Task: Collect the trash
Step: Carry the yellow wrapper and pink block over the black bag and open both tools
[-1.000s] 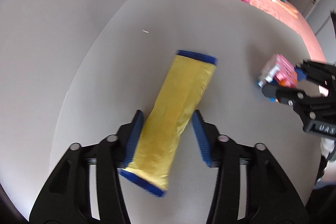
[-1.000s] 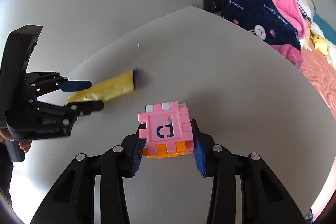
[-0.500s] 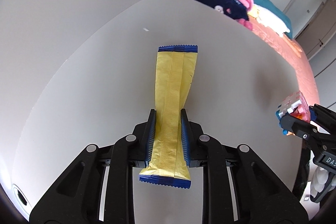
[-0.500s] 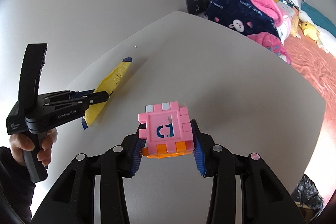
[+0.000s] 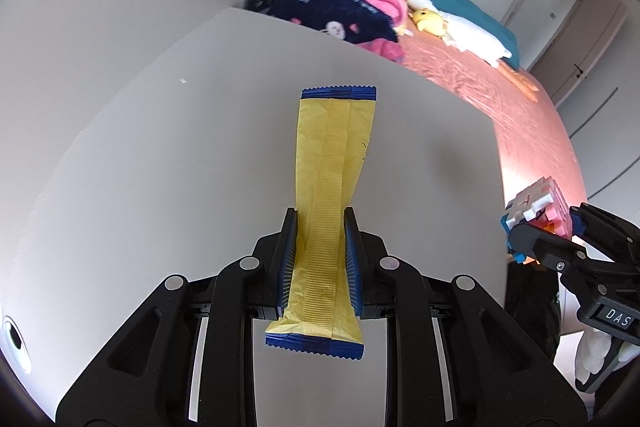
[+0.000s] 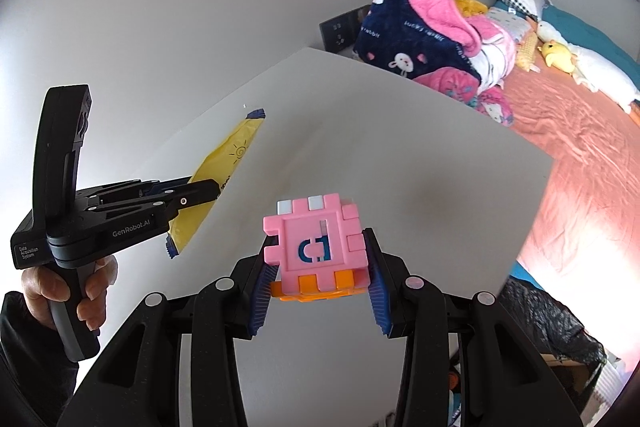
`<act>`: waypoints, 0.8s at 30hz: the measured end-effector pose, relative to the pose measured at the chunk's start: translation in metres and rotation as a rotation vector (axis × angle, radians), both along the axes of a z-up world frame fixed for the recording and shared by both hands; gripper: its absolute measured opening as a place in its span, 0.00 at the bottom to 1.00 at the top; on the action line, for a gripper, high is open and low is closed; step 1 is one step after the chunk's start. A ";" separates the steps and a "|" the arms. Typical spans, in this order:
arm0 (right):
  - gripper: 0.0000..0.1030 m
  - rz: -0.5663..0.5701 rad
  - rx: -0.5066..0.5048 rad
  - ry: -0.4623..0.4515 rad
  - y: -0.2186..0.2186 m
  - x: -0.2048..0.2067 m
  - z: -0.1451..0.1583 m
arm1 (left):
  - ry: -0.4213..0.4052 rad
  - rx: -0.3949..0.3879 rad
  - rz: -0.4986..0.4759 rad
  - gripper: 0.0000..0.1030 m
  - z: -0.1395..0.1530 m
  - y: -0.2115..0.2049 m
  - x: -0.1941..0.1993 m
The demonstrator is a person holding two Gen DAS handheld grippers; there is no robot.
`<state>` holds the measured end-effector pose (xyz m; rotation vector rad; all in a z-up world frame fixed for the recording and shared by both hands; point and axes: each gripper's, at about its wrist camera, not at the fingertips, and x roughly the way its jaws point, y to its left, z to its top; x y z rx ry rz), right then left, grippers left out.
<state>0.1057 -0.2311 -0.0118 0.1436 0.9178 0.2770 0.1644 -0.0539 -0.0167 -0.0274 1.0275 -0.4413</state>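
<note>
Wrapper first: the long yellow foil snack wrapper with blue crimped ends [image 5: 332, 195] is clamped in the left gripper [image 5: 320, 259], the blue ribbed pads pressing its sides just above its near end. Its long axis runs straight out along the fingers, far end pointing away over the white tabletop [image 5: 160, 167] and hanging clear of it, near end drooping below the jaws. From the right wrist view the same wrapper [image 6: 228, 167] slants up and away from the hand [image 6: 68, 291] that grips the tool.

The right gripper [image 6: 320, 279] is closed on a pink plastic puzzle cube with an orange underside [image 6: 316, 247], pads on its two flanks — held upright, lifted off the table.

What the coming move likely turns on is the dark bag [image 6: 548, 323] low at the right, past the table edge. It lies nearer the right gripper; the wrapper has farther to cross, and would probably go in end-first.
</note>
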 end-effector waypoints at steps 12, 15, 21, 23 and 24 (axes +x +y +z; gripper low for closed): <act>0.42 -0.070 0.005 -0.026 -0.047 -0.052 0.014 | -0.013 -0.006 -0.120 0.21 0.013 -0.067 -0.030; 0.42 -0.086 0.004 -0.028 -0.056 -0.061 0.015 | -0.015 -0.003 -0.150 0.21 0.014 -0.080 -0.037; 0.42 -0.112 -0.002 -0.037 -0.069 -0.078 0.020 | -0.028 -0.004 -0.206 0.21 0.018 -0.102 -0.049; 0.42 -0.121 -0.004 -0.040 -0.073 -0.083 0.020 | -0.029 -0.008 -0.222 0.21 0.019 -0.109 -0.053; 0.42 -0.127 -0.004 -0.042 -0.076 -0.088 0.021 | -0.028 -0.011 -0.228 0.21 0.019 -0.111 -0.053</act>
